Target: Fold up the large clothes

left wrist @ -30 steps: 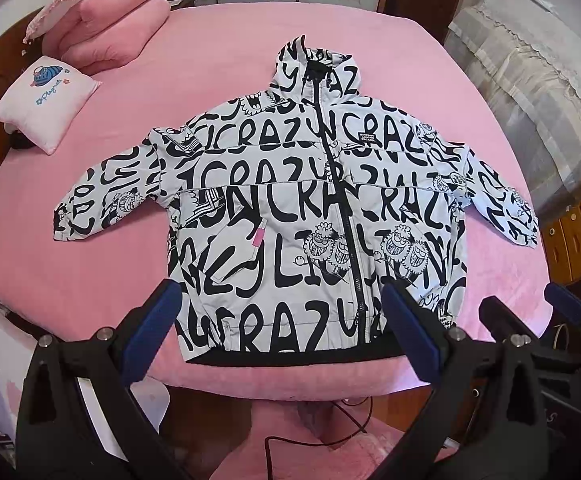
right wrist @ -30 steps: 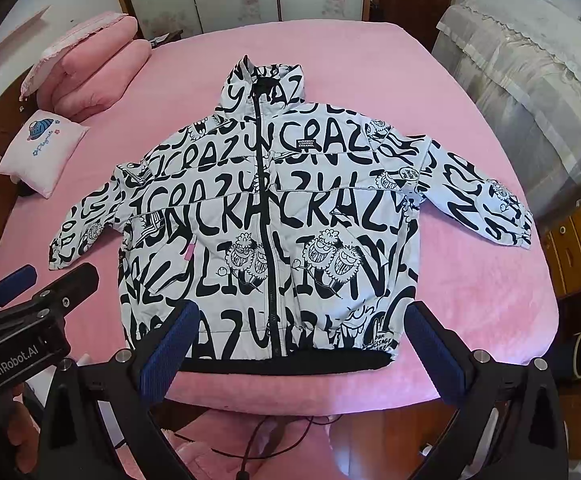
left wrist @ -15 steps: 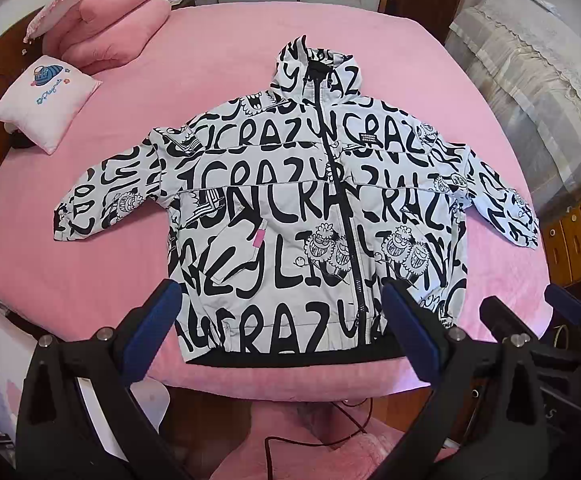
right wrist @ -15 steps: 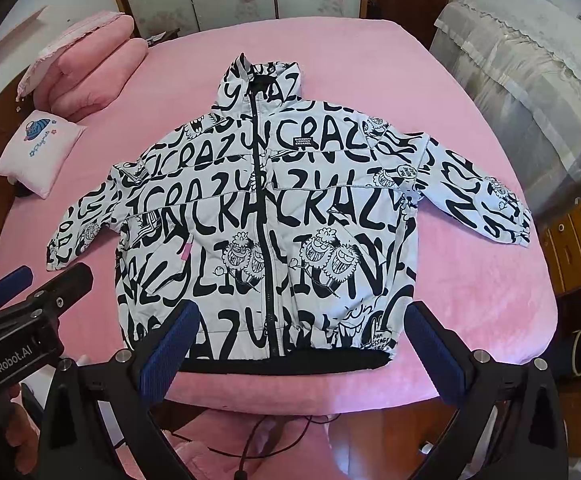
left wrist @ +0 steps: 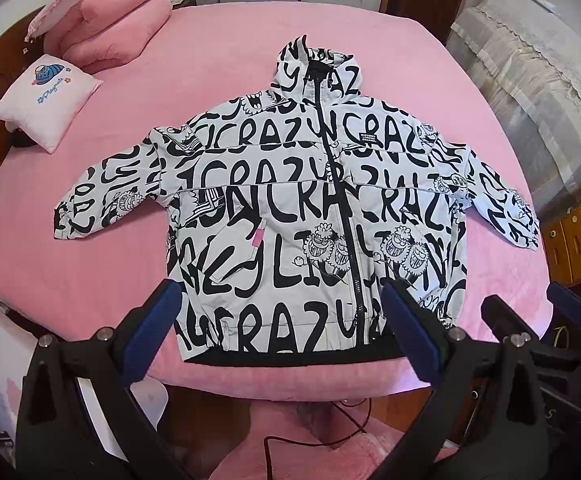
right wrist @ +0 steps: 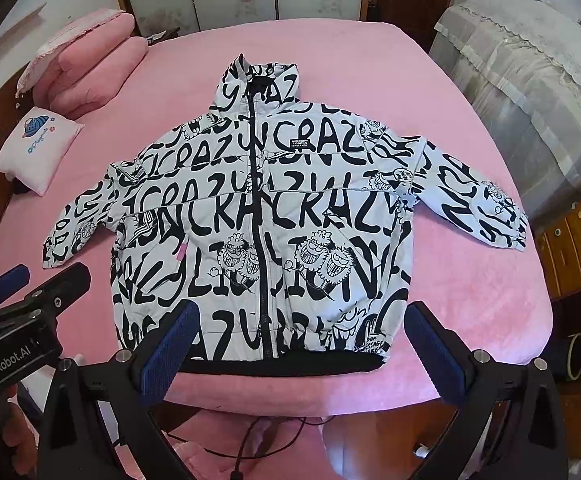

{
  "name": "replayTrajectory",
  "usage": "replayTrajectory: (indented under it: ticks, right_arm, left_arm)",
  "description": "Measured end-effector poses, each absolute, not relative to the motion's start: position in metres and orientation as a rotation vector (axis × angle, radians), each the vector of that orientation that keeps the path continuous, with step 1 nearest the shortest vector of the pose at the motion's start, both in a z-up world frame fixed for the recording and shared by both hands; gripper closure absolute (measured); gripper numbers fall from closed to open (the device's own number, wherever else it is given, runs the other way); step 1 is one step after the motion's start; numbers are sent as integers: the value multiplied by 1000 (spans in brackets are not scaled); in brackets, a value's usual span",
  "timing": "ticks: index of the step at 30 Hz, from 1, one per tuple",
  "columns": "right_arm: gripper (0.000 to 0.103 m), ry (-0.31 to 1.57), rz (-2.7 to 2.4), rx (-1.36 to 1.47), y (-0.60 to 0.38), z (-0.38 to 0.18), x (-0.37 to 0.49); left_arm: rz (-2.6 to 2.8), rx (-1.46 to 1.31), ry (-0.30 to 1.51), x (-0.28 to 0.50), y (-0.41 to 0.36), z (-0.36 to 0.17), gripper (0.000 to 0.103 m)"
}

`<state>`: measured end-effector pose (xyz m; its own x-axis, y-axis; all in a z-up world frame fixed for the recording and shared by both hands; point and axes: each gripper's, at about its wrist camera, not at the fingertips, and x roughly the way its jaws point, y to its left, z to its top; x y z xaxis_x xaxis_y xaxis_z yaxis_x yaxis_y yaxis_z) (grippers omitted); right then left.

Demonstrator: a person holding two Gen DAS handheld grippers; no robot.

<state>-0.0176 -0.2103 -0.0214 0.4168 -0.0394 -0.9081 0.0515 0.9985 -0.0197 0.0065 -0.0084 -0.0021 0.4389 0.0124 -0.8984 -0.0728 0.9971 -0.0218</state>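
A white jacket (left wrist: 290, 216) with black lettering lies flat and face up on the pink bed (left wrist: 218, 64), zipped, sleeves spread to both sides, black hem at the near edge. It also shows in the right wrist view (right wrist: 266, 220). My left gripper (left wrist: 278, 300) is open and empty, hovering above the hem. My right gripper (right wrist: 302, 320) is open and empty, also above the hem. The right gripper shows at the right of the left wrist view (left wrist: 538, 312); the left gripper shows at the left of the right wrist view (right wrist: 34, 284).
Pink pillows (left wrist: 106, 32) and a small printed cushion (left wrist: 46, 100) lie at the bed's far left. A covered piece of furniture (left wrist: 530, 92) and wooden drawers (left wrist: 578, 232) stand to the right. A cable (left wrist: 330, 432) lies on the floor below the bed edge.
Both grippers have drifted slightly; the right wrist view has shifted a little so the jacket sits slightly further left. The jacket has not moved.
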Motion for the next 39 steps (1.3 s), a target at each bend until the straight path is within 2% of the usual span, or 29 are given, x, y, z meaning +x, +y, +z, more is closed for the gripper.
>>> replayTrajectory:
  ticks: [19,25,31,39]
  right_arm:
    - [0,1128,-48,4,-230,-11,-9]
    - [0,1107,-26,-4,-248,-7,-4]
    - [0,1085,86,-6,-260,-7,-4]
    - [0,1082,257,-3,-242,-18,-4]
  left_arm:
    - [56,-79,1108,9,-27,-3,4]
    - [32,-136,1071,6,-37,13,4]
    - [30,-196,1066,-3,-45,26,4]
    - [38,-228,1095,-24,-40,13,4]
